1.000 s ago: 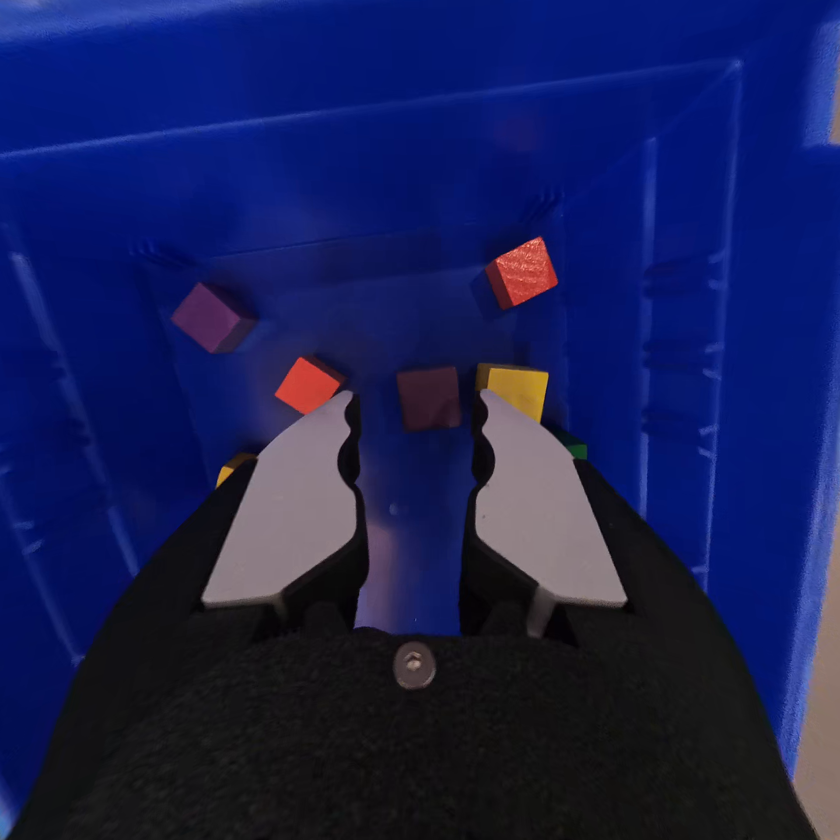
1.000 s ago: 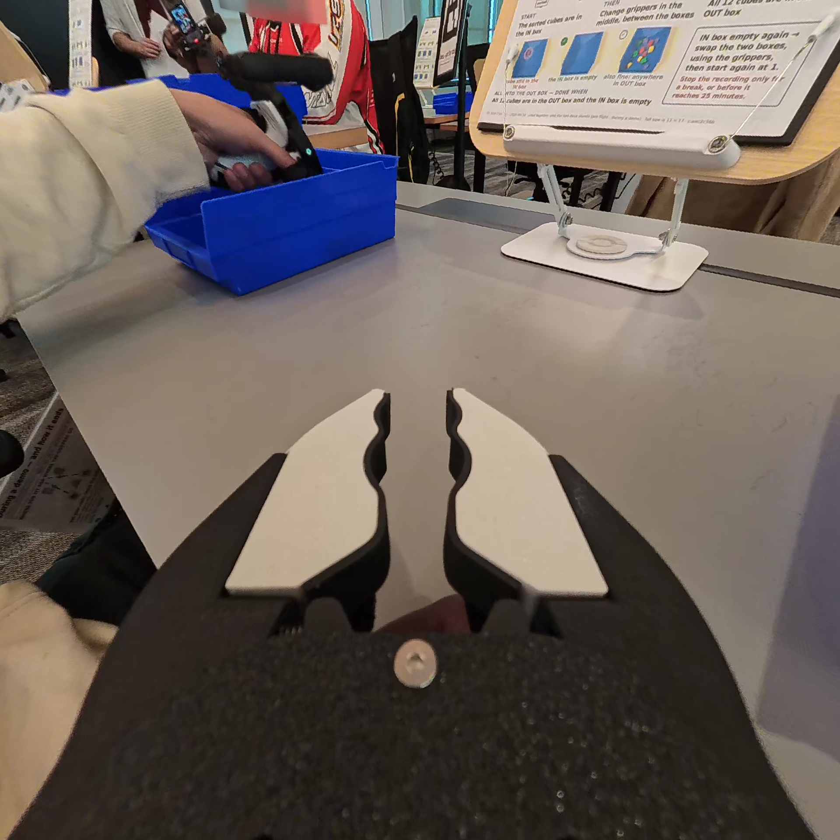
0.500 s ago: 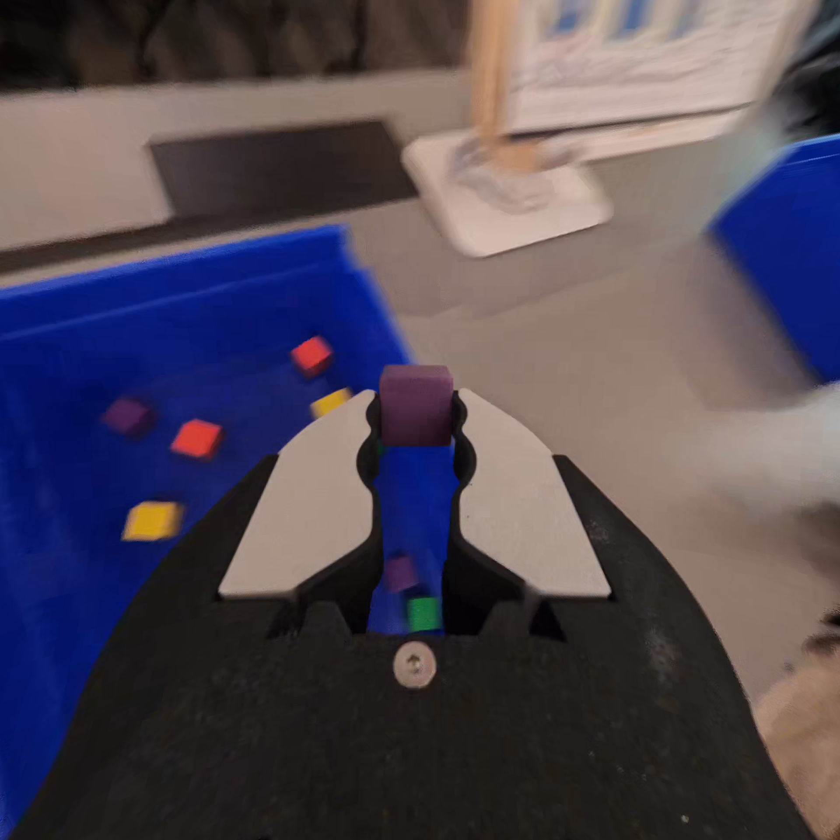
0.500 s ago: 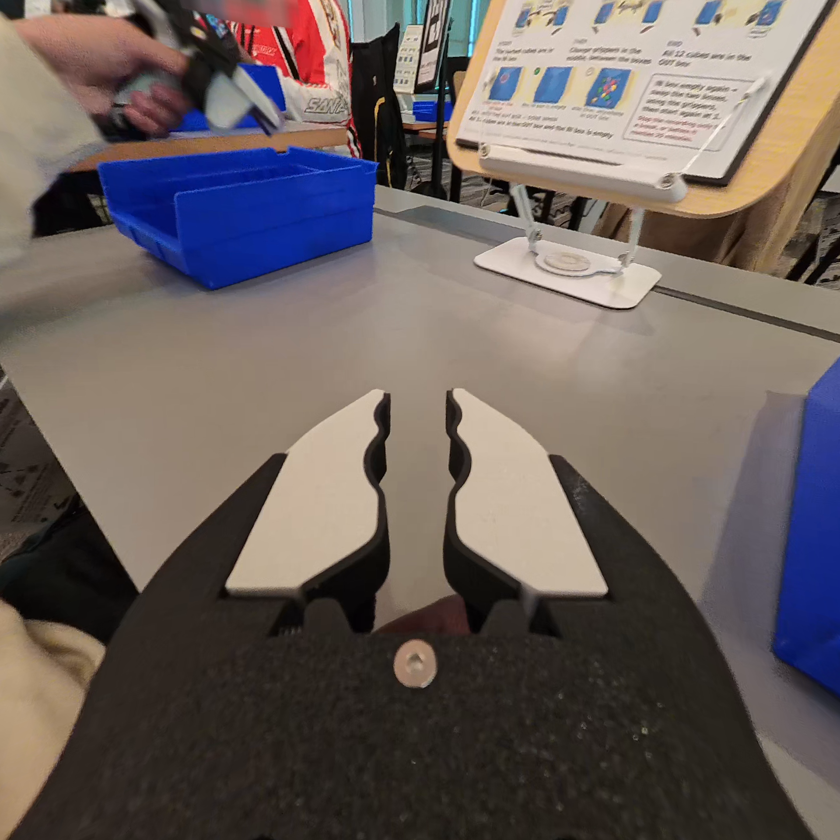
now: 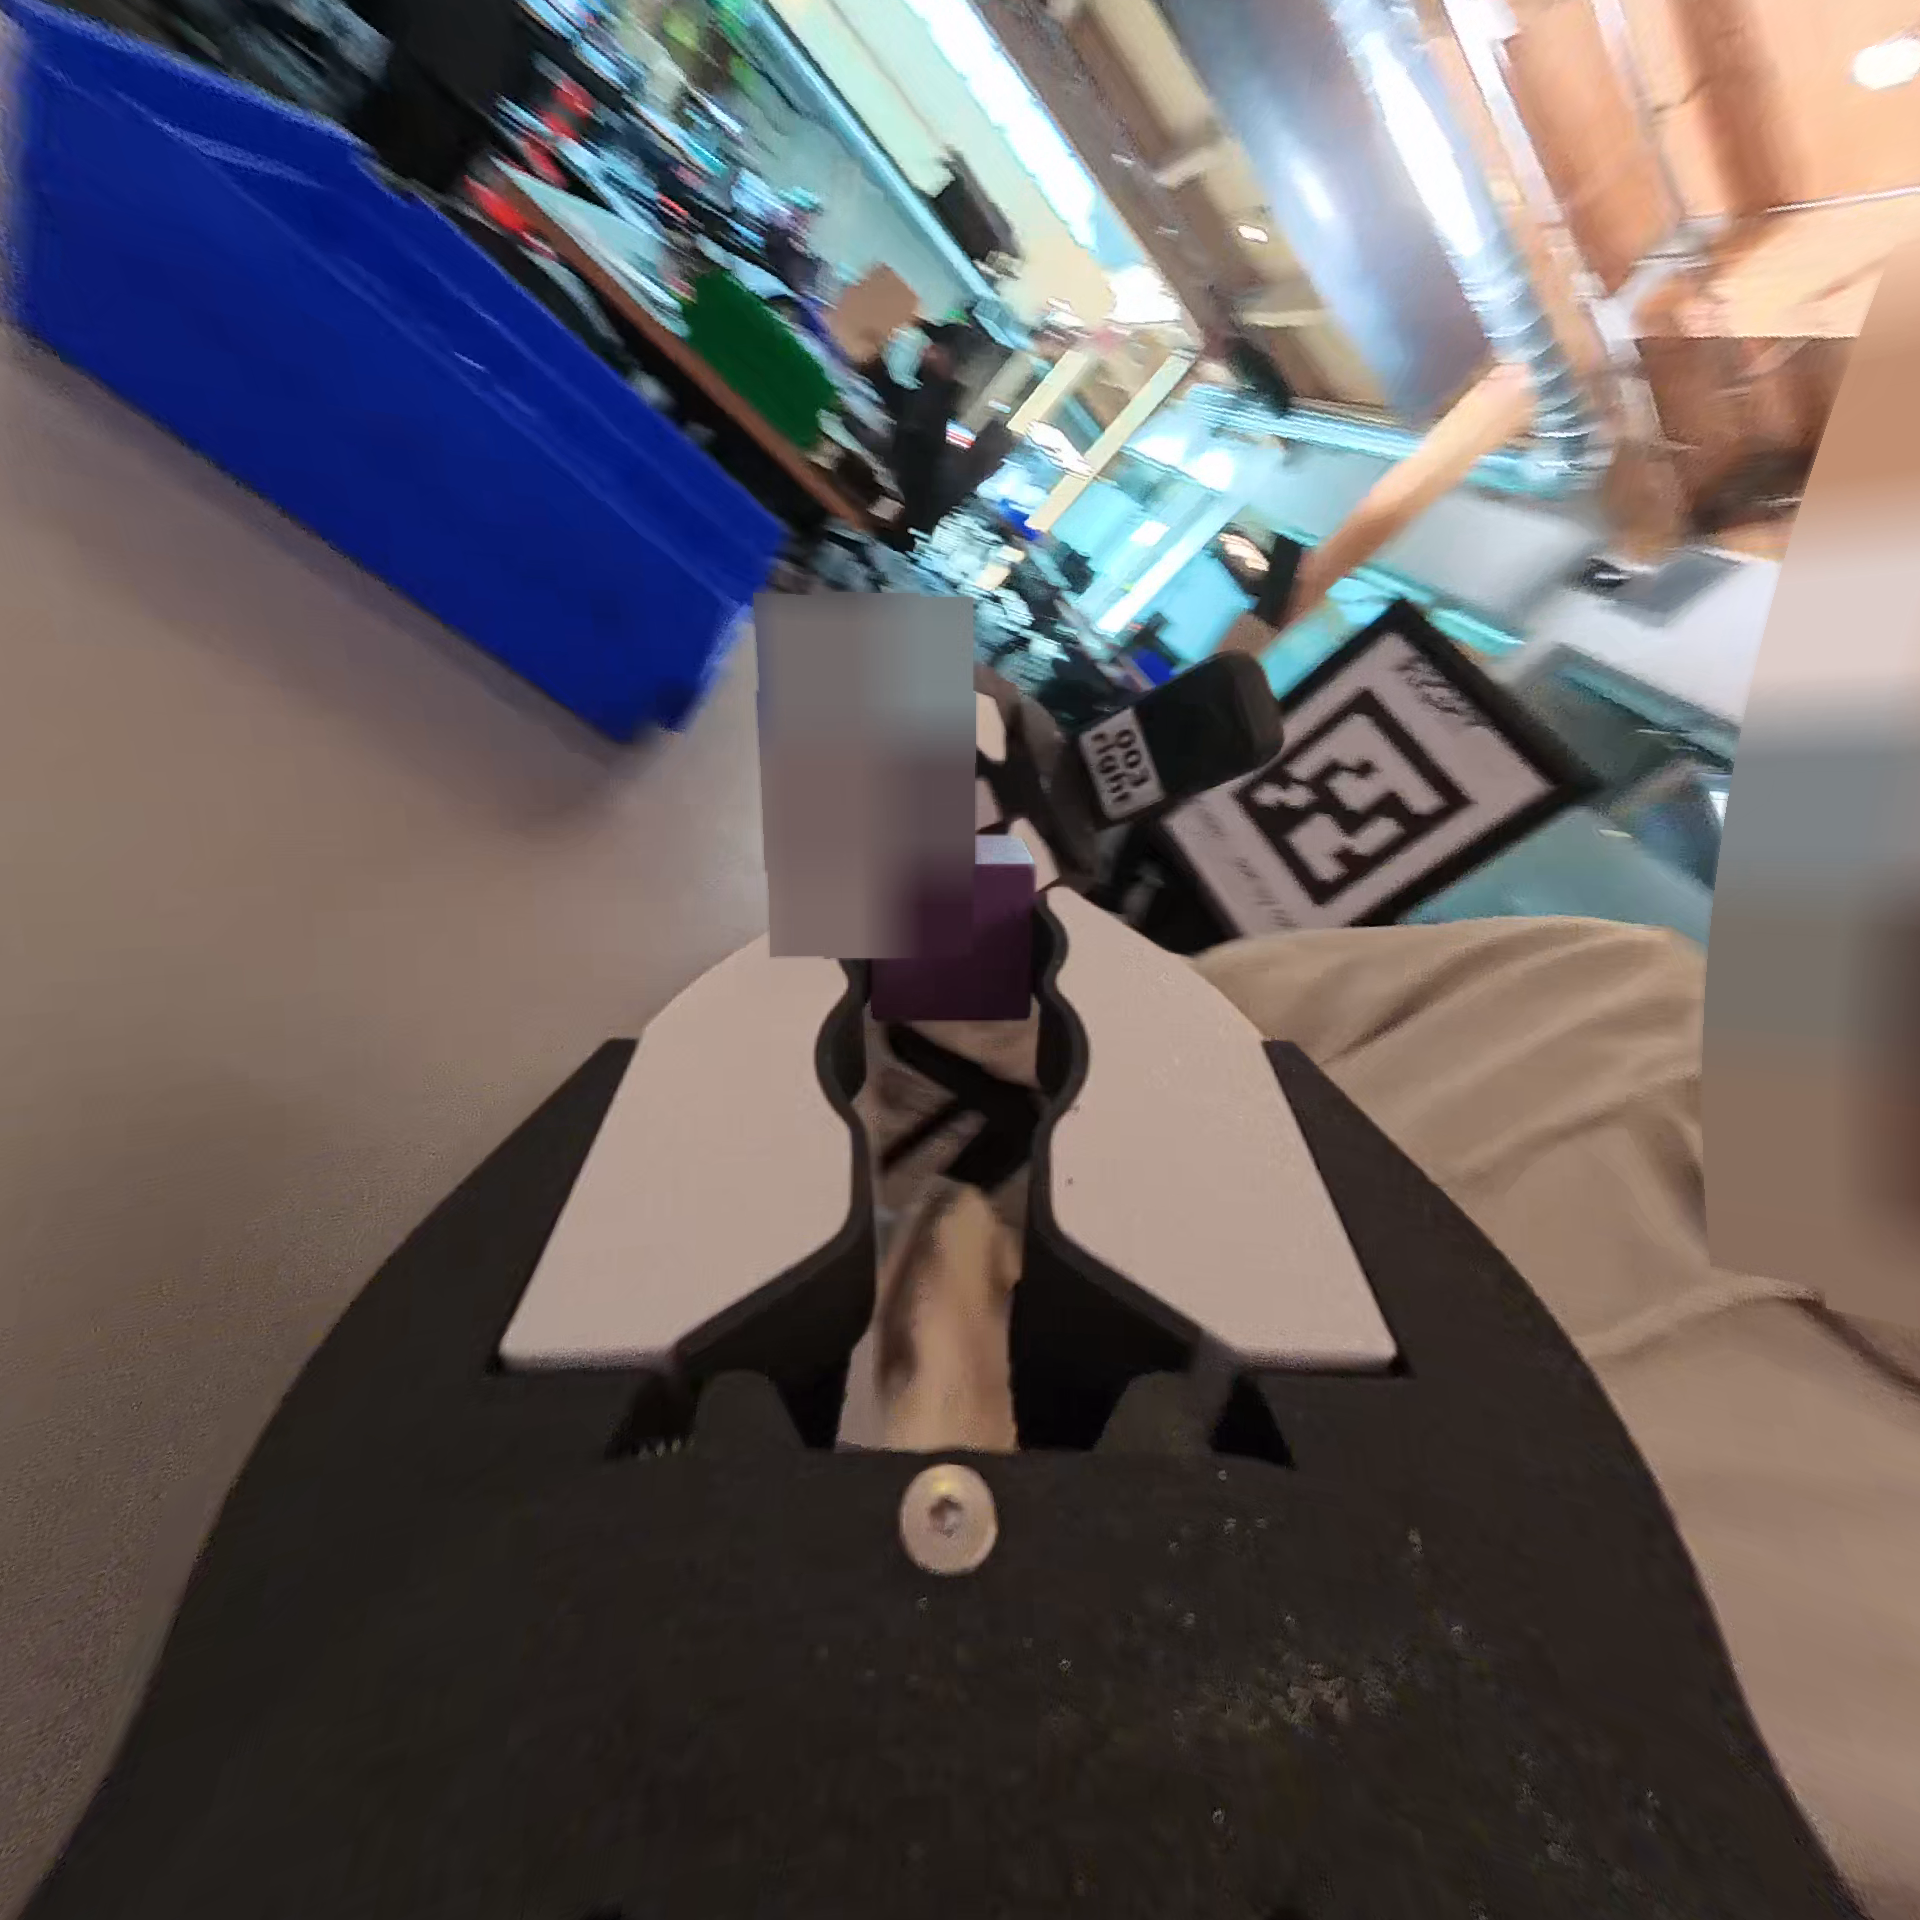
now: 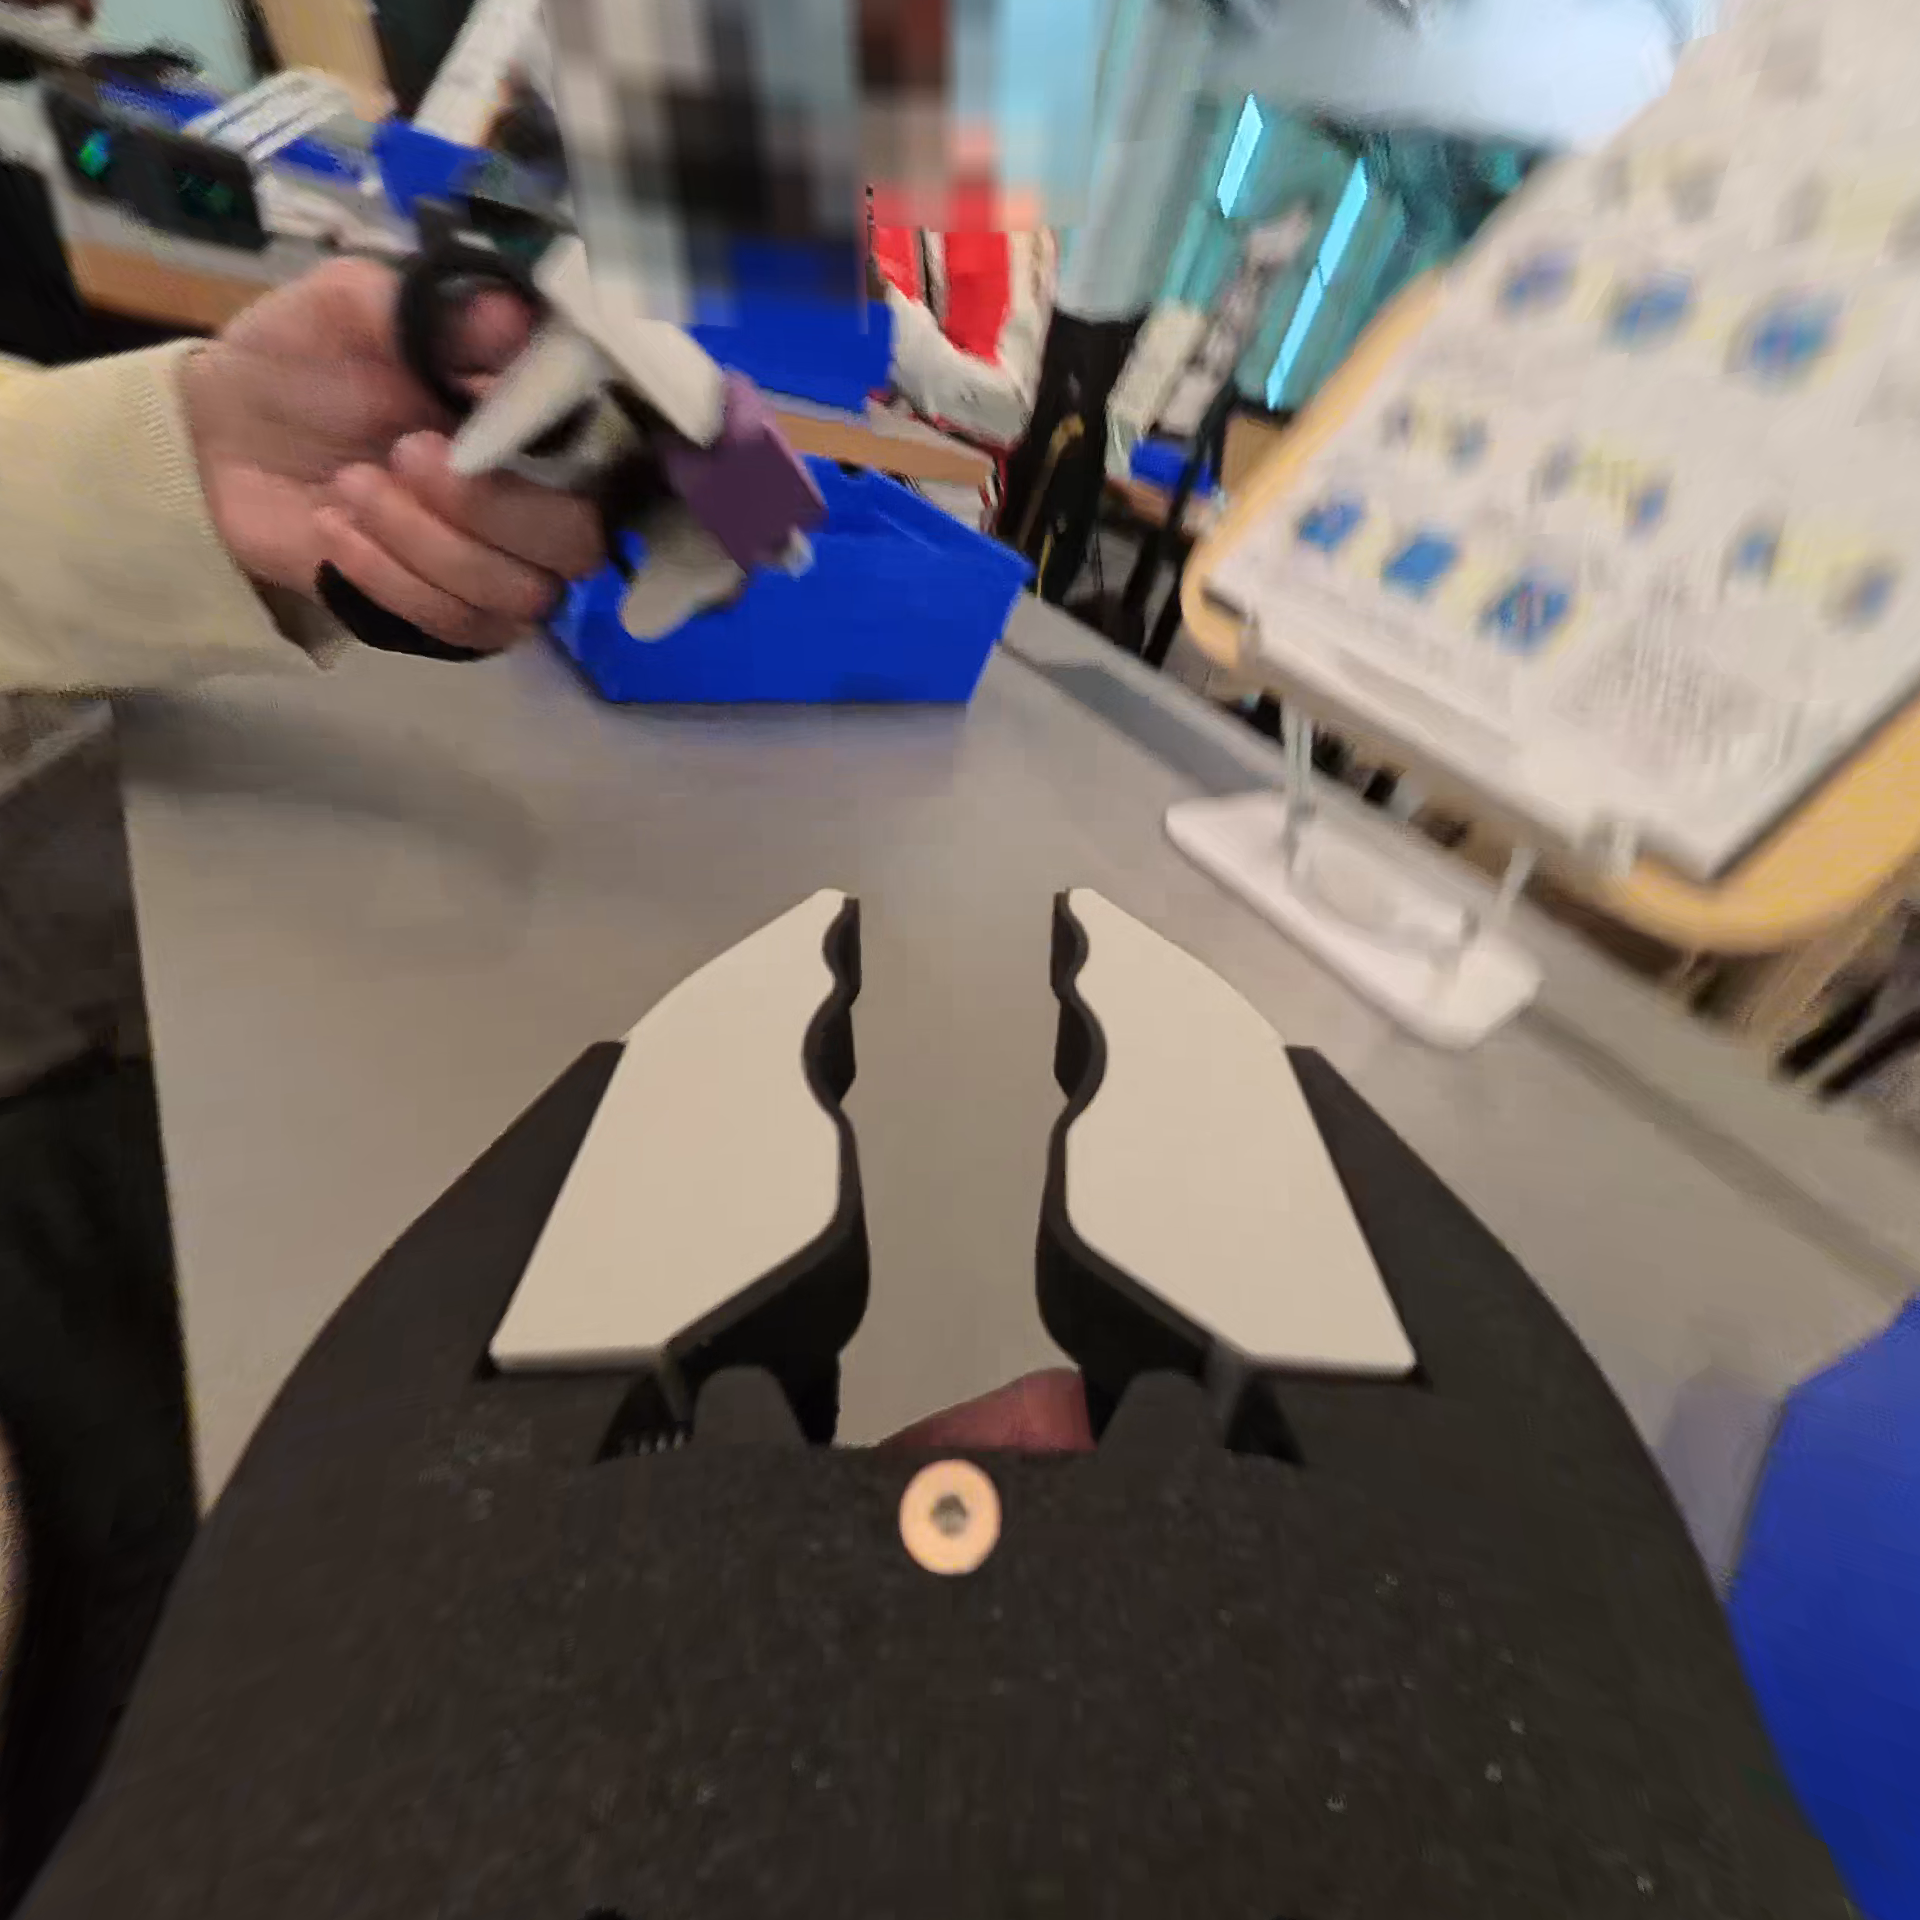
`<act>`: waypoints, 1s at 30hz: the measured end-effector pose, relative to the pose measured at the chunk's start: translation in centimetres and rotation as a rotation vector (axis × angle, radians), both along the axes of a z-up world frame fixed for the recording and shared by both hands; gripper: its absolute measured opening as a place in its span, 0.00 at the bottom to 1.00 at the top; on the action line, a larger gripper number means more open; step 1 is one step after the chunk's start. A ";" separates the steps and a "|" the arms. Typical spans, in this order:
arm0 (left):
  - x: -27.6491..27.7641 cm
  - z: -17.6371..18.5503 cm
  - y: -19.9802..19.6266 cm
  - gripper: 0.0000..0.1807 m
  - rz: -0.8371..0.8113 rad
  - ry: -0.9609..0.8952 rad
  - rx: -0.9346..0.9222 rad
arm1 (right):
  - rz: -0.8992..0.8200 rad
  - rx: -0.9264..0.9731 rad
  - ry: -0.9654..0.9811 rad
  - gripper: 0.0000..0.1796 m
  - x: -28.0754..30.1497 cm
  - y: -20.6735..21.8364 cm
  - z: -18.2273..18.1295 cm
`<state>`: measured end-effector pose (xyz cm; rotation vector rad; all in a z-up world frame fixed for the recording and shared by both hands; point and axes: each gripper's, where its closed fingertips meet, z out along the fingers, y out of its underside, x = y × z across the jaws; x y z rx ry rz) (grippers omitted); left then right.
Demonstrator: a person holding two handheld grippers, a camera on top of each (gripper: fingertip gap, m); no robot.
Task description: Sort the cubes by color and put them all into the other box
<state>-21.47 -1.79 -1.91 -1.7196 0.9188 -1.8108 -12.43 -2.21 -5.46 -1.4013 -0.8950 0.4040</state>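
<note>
Purple wooden cube [image 5: 961, 956] pinched at left gripper [image 5: 951, 961] tips; we judge it light, rigid, flat-sided. Right gripper [image 6: 956, 914] parted, empty.

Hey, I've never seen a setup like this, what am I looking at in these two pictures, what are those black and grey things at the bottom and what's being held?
No robot arm here: a person holds one hand-held pair of tongs in each hand, and each carries a camera looking forward along its two grey fingers.

The left wrist view shows the left tongs shut on a purple cube, carried in the air; the picture is tilted and blurred by motion. A blue box sits on the grey table behind.

The right wrist view shows the right tongs with a gap between the fingers and nothing in it, above the same table. Farther off you see the person's hand holding the left tongs with the cube, in front of that blue box. An instruction board on a white stand is at the right, and the edge of a second blue box shows at lower right.
</note>
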 end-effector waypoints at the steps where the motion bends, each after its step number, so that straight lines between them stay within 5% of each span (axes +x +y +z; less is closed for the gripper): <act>1: 1.4 0.3 -1.1 0.15 -0.072 -0.025 -0.042 | 0.032 0.095 -0.059 0.20 -1.3 -0.4 1.0; 4: 4.4 0.7 -3.7 0.16 -0.222 -0.076 -0.135 | 0.090 0.294 -0.156 0.20 -4.2 -1.1 3.0; 11: 6.1 -0.5 -5.3 0.16 -0.332 -0.104 -0.277 | 0.113 0.351 -0.188 0.16 -5.2 -2.3 2.8; 13: 5.9 -0.9 -5.5 0.23 -0.344 -0.087 -0.287 | 0.099 0.363 -0.188 0.16 -4.5 -2.8 2.5; 16: 4.5 -2.4 -4.6 0.33 -0.217 -0.011 -0.197 | 0.049 0.297 -0.158 0.16 -1.9 -3.3 2.2; 21: -1.9 -9.6 1.8 0.33 0.468 0.428 0.271 | -0.150 0.079 0.033 0.16 5.1 -2.8 0.4; 30: -2.4 -10.8 0.1 0.32 0.451 0.378 0.162 | -0.342 -0.031 0.142 0.16 11.8 -0.4 1.7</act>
